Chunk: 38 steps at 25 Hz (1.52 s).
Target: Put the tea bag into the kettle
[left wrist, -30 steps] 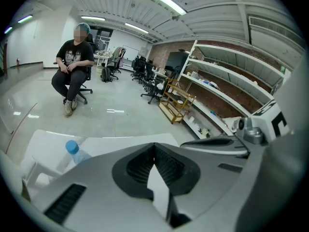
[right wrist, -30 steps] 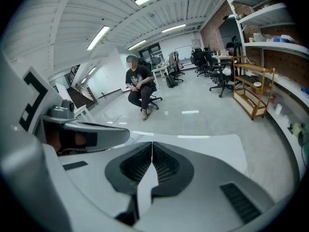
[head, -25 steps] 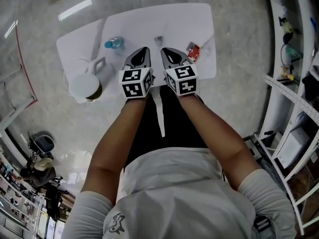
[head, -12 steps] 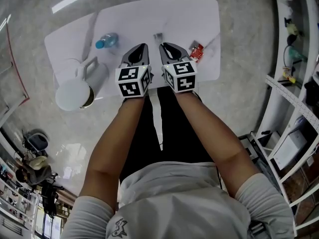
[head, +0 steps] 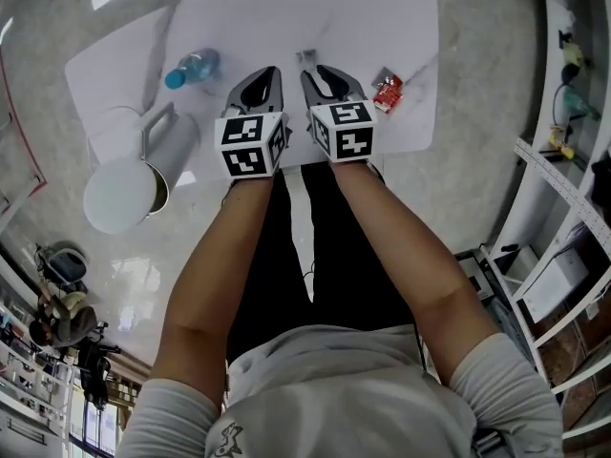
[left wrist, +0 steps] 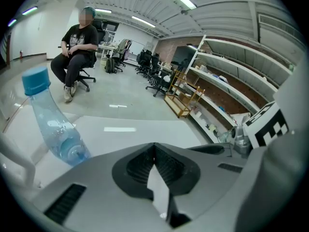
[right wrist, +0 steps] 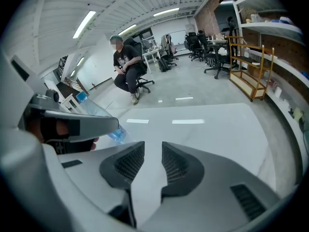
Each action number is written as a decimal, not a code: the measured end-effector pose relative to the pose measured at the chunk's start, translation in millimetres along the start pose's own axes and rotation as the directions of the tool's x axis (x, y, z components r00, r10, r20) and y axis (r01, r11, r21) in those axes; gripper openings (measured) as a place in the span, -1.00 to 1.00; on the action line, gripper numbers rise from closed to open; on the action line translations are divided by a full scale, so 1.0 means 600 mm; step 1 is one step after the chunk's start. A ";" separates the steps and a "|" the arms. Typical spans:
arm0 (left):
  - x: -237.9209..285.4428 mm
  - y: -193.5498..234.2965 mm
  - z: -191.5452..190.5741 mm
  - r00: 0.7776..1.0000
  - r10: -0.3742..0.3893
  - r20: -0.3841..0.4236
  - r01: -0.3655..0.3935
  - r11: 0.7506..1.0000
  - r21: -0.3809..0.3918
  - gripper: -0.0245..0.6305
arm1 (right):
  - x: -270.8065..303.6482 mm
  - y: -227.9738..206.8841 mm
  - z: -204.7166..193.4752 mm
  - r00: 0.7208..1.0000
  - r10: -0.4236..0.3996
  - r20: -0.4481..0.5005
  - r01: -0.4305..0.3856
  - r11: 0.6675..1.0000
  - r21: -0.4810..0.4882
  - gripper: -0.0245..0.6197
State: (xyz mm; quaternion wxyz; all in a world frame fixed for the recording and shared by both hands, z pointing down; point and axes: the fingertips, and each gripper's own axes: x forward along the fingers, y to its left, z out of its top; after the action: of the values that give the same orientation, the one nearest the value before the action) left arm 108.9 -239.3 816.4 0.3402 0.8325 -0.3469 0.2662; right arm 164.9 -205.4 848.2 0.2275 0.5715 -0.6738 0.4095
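The small red tea-bag sachet point(head: 388, 92) looks light and flimsy, probably paper: pinch one edge. The right gripper point(right wrist: 152, 151) fingers have just been opening, empty; the left gripper point(left wrist: 154, 151) fingers are closed, empty.

Both tools, the left tool point(left wrist: 154, 146) and the right tool point(right wrist: 153, 150), have sunk lower over the white bench point(head: 410, 27). The right tool's jaws, closed a moment ago, have just been opening and stand apart, with nothing between them. The red tea bag point(head: 388, 92) now sits slightly farther off its right side.
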 end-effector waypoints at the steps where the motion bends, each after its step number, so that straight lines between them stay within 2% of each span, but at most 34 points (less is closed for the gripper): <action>1: 0.003 0.004 -0.004 1.000 0.000 0.000 0.000 1.000 0.003 -0.92 | 0.007 -0.001 -0.007 1.000 -0.002 -0.009 0.002 1.000 -0.002 -0.58; 8: 0.027 0.024 -0.031 1.000 0.012 -0.007 -0.012 1.000 -0.024 -0.92 | 0.054 -0.025 -0.049 0.999 -0.016 -0.041 0.017 1.000 0.022 -0.55; 17: 0.054 0.039 -0.065 0.999 0.020 -0.030 -0.021 0.999 -0.026 -0.92 | 0.097 -0.042 -0.082 0.995 -0.054 -0.088 0.052 0.998 -0.018 -0.56; 24: 0.060 0.045 -0.066 0.999 0.028 -0.021 -0.028 0.999 -0.016 -0.92 | 0.111 -0.053 -0.087 0.993 -0.067 -0.098 0.065 0.997 -0.033 -0.56; 30: 0.054 0.048 -0.071 0.999 0.030 -0.024 -0.031 0.999 -0.026 -0.92 | 0.115 -0.056 -0.088 0.990 -0.084 -0.116 0.077 0.995 -0.066 -0.87; 38: 0.032 0.036 -0.064 0.999 0.036 -0.025 -0.037 0.999 -0.032 -0.92 | 0.080 -0.046 -0.067 0.992 -0.084 -0.097 0.077 0.994 -0.074 -0.89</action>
State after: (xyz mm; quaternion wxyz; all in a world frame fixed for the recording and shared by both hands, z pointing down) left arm 96.6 -229.5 861.8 0.3529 0.8172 -0.3621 0.2767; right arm 173.0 -201.1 915.9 0.2971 0.5686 -0.6521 0.4041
